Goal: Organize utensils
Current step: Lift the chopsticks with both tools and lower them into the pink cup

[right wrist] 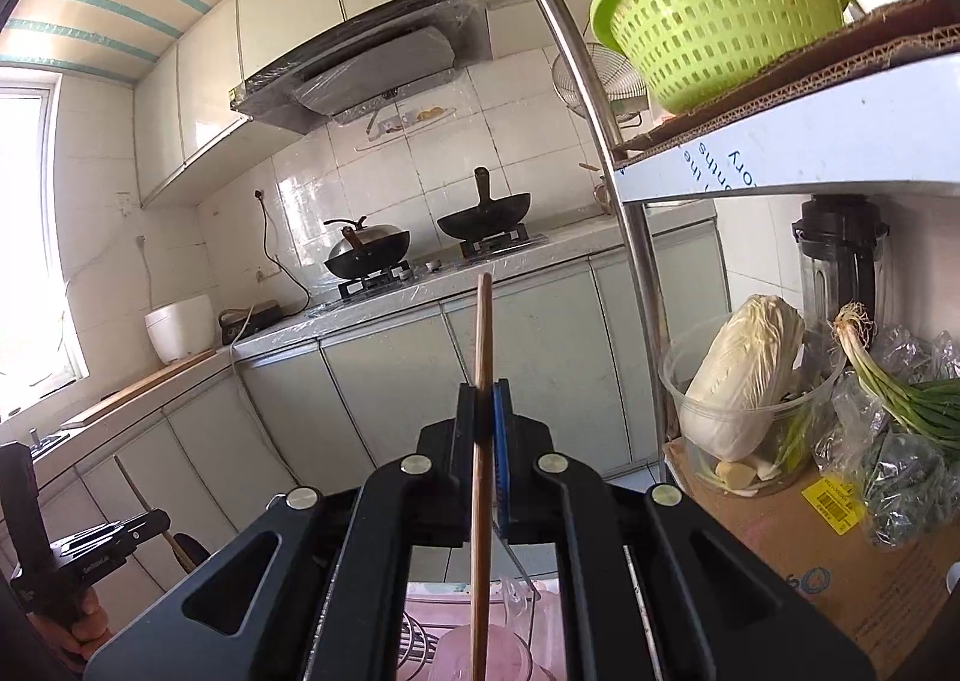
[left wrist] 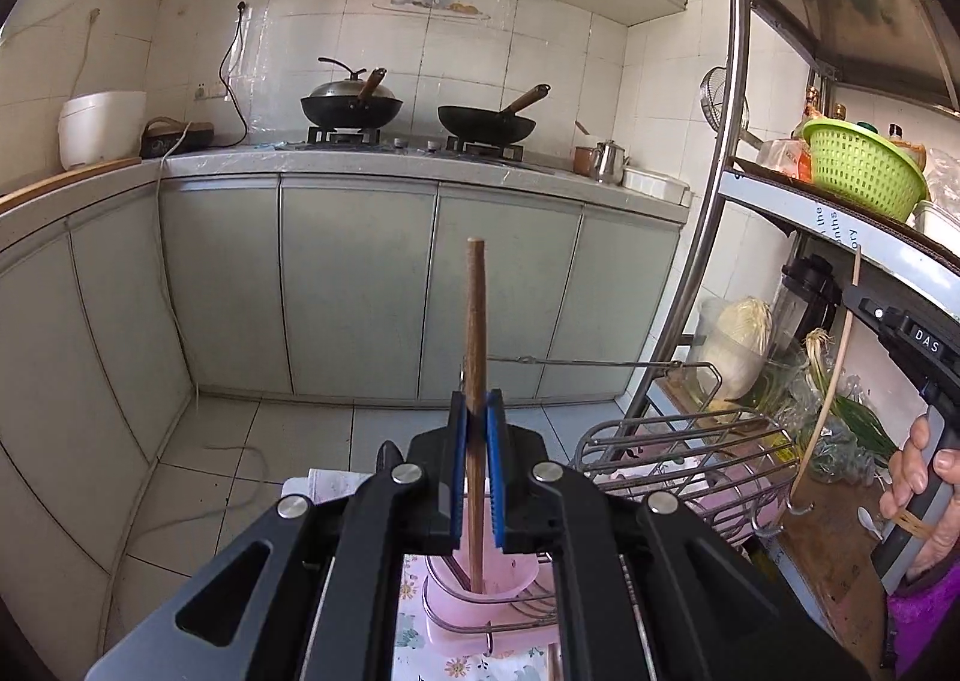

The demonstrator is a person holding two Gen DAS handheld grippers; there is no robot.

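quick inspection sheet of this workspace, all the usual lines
surface: floral cloth under a wire dish rack
job's things: dark wooden stick and pale chopstick, lower ends in or over the pink cup
clutter: napa cabbage, green onions, green basket on the shelf
grippers: left claw shut on the stick; right claw shut on the chopstick
cables: black cord on the wall
surroundings: two woks on the stove, rice cooker

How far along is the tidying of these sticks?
Nothing looks finished yet. In hand: the left gripper clamps a dark wooden chopstick whose lower end already sits in the pink cup; the right gripper clamps a lighter chopstick above that cup. Left: release both.
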